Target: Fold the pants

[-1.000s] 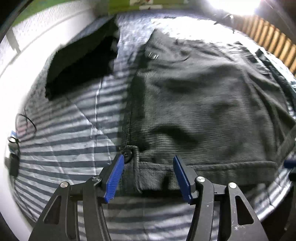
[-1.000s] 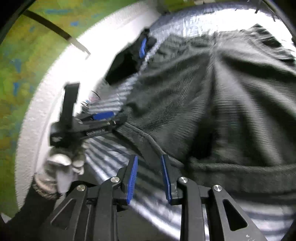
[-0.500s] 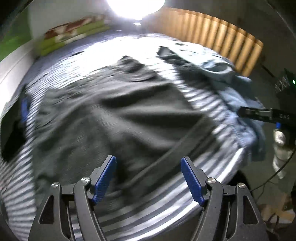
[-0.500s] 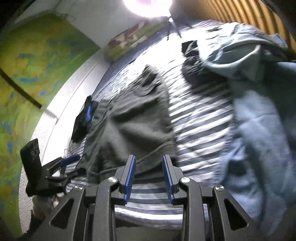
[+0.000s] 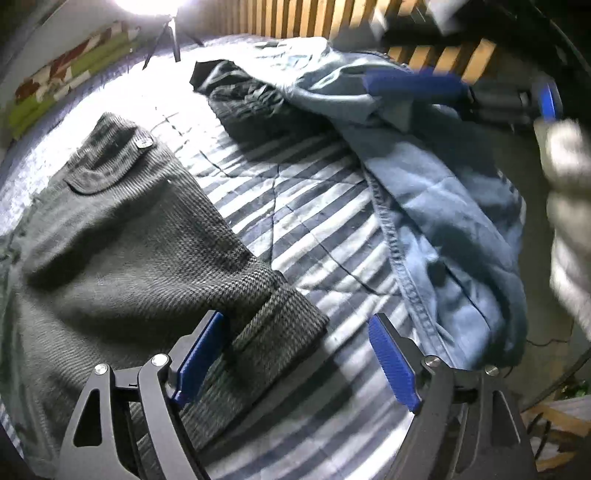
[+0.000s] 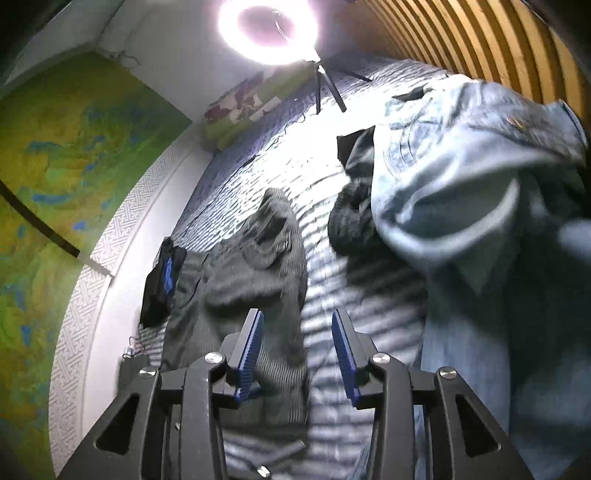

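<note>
Dark grey corduroy pants (image 5: 122, 236) lie folded on the striped bedspread (image 5: 314, 206). My left gripper (image 5: 295, 319) hovers over their near right corner. Its jaws are opening wide and press on nothing. A crumpled pair of blue jeans (image 5: 443, 206) lies to the right. Over the jeans I see my right gripper's blue fingers (image 5: 413, 86), blurred, with a gloved hand (image 5: 565, 192) behind. In the right wrist view, my right gripper (image 6: 297, 314) is opening with nothing between its pads. The grey pants (image 6: 240, 266) are below left and the jeans (image 6: 461, 221) fill the right.
A dark garment (image 5: 251, 99) lies bunched beyond the jeans, and a black one (image 6: 162, 284) sits by the wall at the left. A ring light on a tripod (image 6: 273, 26) stands at the bed's far end. A wooden slat wall (image 6: 461, 37) runs along the right.
Both grippers have left the grey pants' waistband and swung right toward the blue jeans. Both pairs of jaws stand wider than before.
</note>
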`<state>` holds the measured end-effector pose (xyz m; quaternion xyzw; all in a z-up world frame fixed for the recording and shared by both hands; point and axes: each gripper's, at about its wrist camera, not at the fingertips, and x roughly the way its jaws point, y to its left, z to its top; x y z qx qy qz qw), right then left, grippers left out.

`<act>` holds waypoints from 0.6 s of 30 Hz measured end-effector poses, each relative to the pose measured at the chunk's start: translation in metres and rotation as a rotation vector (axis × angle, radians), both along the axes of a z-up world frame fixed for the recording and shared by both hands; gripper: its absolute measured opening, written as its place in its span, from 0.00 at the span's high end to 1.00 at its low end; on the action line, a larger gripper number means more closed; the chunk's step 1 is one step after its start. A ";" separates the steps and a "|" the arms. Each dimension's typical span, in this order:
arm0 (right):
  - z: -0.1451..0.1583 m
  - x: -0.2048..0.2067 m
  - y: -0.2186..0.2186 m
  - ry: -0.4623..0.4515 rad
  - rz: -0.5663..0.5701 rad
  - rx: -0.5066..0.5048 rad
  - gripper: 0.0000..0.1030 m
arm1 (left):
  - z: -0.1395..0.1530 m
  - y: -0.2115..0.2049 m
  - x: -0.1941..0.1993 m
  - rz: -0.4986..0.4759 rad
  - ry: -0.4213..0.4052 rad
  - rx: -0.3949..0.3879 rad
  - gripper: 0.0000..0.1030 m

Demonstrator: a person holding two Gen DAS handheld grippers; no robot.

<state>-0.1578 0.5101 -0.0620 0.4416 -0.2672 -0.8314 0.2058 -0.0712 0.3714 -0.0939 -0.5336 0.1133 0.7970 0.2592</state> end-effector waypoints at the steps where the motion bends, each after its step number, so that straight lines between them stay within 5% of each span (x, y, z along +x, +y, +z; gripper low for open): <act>1: 0.000 -0.010 -0.002 -0.004 0.010 -0.002 0.64 | -0.003 -0.002 -0.003 0.003 -0.012 0.003 0.25; 2: 0.000 -0.022 -0.004 -0.009 0.021 -0.005 0.63 | -0.006 -0.004 -0.005 0.007 -0.017 0.005 0.32; 3: 0.000 -0.032 -0.007 -0.011 0.030 -0.005 0.63 | -0.008 -0.008 -0.007 0.016 -0.023 0.012 0.49; 7: -0.010 -0.078 -0.033 -0.029 0.074 0.008 0.61 | 0.001 -0.030 -0.009 0.027 -0.058 0.129 0.66; 18: -0.065 -0.185 -0.104 -0.128 0.093 0.007 0.53 | 0.044 -0.080 0.000 0.073 -0.005 0.291 0.80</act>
